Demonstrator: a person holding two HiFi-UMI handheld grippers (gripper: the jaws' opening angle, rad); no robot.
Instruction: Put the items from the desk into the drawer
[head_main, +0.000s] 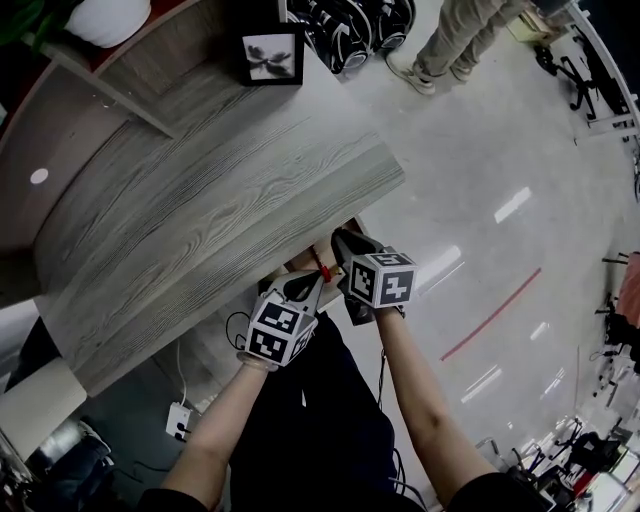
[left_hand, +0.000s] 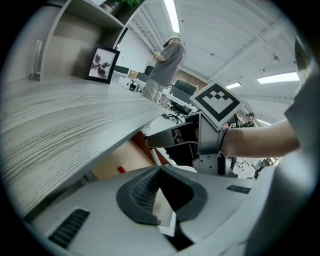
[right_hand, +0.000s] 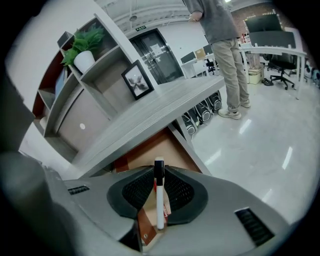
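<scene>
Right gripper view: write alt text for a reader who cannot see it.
The right gripper clamps a white marker pen with a black cap upright in its jaws, in front of an open brown drawer beneath a grey wood-grain desk. A person in a grey top and beige trousers stands at the desk's far end, beyond a black-framed picture.

Desk (head_main: 220, 190) is showing grey wood grain; marker (right_hand: 159, 200) showing white barrel, black cap; drawer (right_hand: 150, 150) showing brown interior; picture frame (head_main: 272, 55) showing black border; floor (head_main: 480, 150) gleaming pale grey.
</scene>
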